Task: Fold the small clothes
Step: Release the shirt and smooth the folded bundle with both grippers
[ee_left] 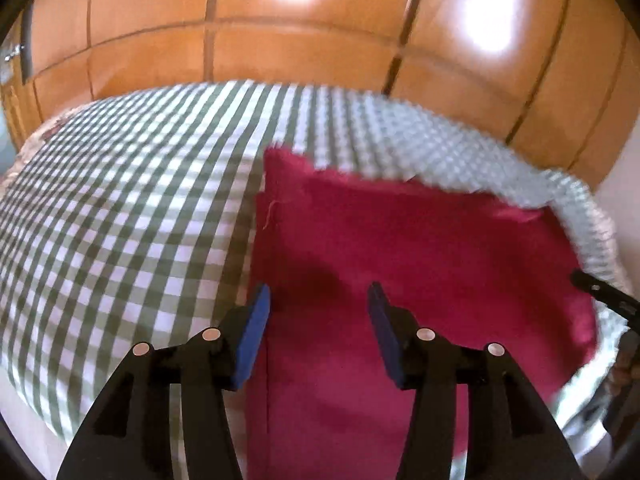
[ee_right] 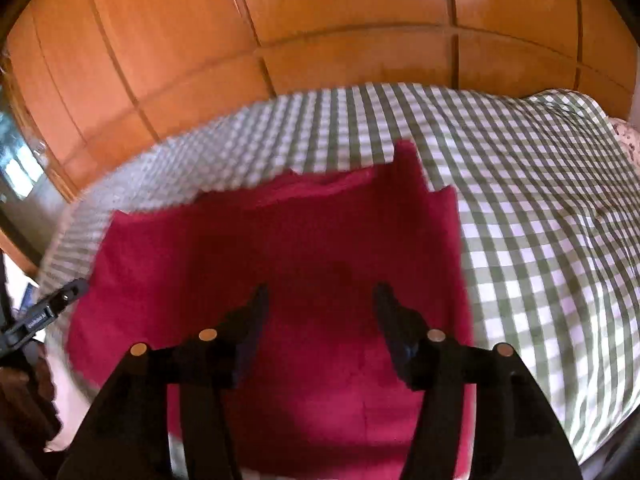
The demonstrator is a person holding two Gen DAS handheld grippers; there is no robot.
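Note:
A magenta cloth (ee_left: 400, 248) lies flat on a green-and-white checked bedspread (ee_left: 120, 208). In the left wrist view my left gripper (ee_left: 318, 300) hovers over the cloth's left edge, jaws apart, nothing between the blue pads (ee_left: 256, 332). The right wrist view shows the same cloth (ee_right: 288, 248) folded with a straight right edge, and my right gripper (ee_right: 320, 300) above its near middle, jaws apart and empty. The tip of the right gripper (ee_left: 600, 292) pokes in at the left view's right side; the left gripper's tip (ee_right: 48, 312) shows at the right view's left edge.
Orange wooden wardrobe doors (ee_left: 280, 48) stand right behind the bed. The checked bedspread (ee_right: 540, 220) stretches wide to the right of the cloth. A patterned pillow corner (ee_right: 628, 136) sits at the far right. Part of a hand (ee_right: 20, 384) shows at lower left.

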